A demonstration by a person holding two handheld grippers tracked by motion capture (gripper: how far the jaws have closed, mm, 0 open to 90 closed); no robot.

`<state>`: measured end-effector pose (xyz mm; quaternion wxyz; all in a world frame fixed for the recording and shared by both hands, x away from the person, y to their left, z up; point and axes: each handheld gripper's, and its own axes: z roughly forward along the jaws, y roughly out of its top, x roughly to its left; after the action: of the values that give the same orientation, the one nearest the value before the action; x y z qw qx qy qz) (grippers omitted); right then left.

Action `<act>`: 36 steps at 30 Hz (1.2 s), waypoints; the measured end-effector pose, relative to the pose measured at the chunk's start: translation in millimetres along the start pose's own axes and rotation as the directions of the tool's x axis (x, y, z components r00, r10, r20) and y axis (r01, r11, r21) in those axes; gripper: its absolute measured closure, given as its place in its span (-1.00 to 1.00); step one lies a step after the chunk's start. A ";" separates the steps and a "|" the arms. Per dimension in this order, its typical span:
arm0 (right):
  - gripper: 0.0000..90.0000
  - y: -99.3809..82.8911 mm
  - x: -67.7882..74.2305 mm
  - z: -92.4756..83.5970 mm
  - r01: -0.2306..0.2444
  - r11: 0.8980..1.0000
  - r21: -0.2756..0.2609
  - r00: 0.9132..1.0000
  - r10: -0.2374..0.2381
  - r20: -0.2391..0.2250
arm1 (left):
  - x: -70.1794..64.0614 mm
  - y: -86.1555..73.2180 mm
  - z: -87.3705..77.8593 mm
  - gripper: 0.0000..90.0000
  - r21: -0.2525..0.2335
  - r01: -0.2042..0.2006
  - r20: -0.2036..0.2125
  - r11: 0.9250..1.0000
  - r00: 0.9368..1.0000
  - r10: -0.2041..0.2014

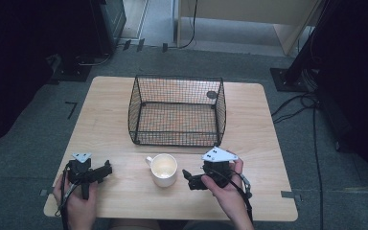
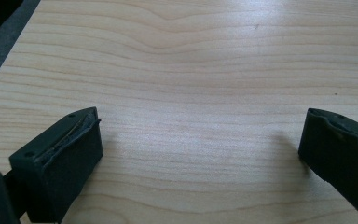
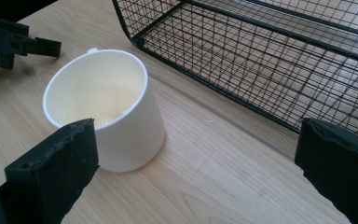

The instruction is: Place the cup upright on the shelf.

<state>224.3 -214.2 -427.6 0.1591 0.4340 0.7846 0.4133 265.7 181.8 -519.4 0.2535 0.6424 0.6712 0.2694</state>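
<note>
White, smooth-glazed ceramic mug stood upright on the pale wood-grain table, just in front of the black wire-mesh basket, handle turned toward the basket's left front corner. Mug looked empty, cream inside; slightly tapered wall, wider at the rim

Right gripper lay just beside the mug, on the side away from the handle, jaws pointing at it. In the right gripper view the jaws stood spread wide with nothing between them; the mug sat off toward one jaw rather than centred in the gap, the basket running along behind

Left gripper sat farther from the mug, on its handle side, jaws likewise apart over bare wood, gripping nothing. Right gripper judged the nearer of the two

Judgement: any grasp by the right gripper would turn on shifting sideways until the mug's upright wall falls between the pads. Glazed surface probably slippery against the dark matte pads; basket wires rigid, open at the top
</note>
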 end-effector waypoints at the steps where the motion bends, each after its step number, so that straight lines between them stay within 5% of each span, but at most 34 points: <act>1: -1.00 0.7 1.6 1.0 0.002 1.000 0.001 1.000 -0.002 -0.005 | 0.0 0.0 0.0 -1.00 0.000 -0.001 0.000 1.000 1.000 0.001; 36: -1.00 9.1 49.3 54.2 0.087 0.996 0.037 0.990 -0.082 -0.114 | -0.9 -0.1 0.1 -1.00 -0.001 -0.020 0.016 1.000 1.000 0.020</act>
<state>234.1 -143.9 -448.0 0.1228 0.3798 0.8185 0.4133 265.8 180.9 -519.6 0.2562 0.6511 0.6626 0.2672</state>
